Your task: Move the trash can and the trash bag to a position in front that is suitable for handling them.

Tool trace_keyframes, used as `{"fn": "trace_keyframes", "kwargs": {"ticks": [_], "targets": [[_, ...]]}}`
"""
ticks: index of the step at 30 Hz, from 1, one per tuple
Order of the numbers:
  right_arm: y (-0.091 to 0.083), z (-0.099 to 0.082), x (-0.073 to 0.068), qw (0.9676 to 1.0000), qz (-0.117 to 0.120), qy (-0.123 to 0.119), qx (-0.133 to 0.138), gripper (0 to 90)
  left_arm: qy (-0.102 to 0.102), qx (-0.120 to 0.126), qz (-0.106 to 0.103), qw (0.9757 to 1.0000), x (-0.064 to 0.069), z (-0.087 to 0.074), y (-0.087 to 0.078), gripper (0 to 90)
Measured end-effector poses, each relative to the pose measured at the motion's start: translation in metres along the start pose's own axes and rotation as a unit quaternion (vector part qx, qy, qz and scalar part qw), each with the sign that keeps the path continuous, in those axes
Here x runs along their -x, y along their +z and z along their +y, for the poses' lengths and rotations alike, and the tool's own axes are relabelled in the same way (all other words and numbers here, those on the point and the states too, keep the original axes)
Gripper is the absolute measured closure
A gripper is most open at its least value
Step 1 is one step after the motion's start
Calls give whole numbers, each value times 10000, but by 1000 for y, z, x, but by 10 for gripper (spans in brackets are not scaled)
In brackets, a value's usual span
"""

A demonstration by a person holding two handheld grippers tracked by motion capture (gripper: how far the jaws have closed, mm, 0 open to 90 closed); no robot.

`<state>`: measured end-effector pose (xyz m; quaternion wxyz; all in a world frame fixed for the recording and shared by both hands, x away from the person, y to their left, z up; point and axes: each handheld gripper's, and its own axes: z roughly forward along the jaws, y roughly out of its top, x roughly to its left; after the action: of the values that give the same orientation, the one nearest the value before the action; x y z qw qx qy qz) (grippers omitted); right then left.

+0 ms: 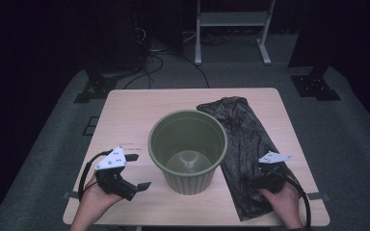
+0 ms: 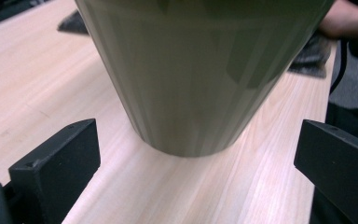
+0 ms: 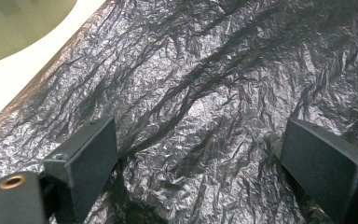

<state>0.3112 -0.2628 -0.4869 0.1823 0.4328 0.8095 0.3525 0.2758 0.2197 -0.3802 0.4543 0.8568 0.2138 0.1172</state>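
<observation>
An empty olive-green ribbed bin (image 1: 188, 149) stands upright in the middle of the light wooden table (image 1: 130, 108). To its right a crumpled black plastic bag (image 1: 243, 139) lies flat, reaching from the far side to the front edge. My left gripper (image 1: 137, 172) is open on the table just left of the bin, jaws pointing at its wall (image 2: 191, 84). My right gripper (image 1: 265, 179) is open low over the near part of the bag (image 3: 200, 93), with nothing between its jaws.
Beyond the table are a white metal stand (image 1: 231, 21), black stand bases (image 1: 94, 89) and cables on grey carpet. The person's right hand (image 2: 347, 18) shows past the bin. Bare tabletop lies left of and behind the bin.
</observation>
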Motion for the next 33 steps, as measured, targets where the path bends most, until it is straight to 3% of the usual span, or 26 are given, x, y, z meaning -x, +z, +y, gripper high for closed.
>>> {"fn": "trace_keyframes", "kwargs": {"ticks": [7,15,19,29,33], "targets": [[0,0,0,10000,-2,7,1,99,58,-122,34,9999,2,-22,24,0],[0,0,0,10000,-4,16,-1,98,-194,-211,175,9994,-7,-48,41,0],[0,0,0,10000,-3,14,-1,99,-332,-387,274,9983,-13,-63,52,0],[0,0,-1,10000,-7,18,-3,99,-262,-781,337,9960,-16,-72,68,0],[0,0,-1,10000,-8,19,-4,99,-308,-759,314,9961,-15,-75,71,0]]}}
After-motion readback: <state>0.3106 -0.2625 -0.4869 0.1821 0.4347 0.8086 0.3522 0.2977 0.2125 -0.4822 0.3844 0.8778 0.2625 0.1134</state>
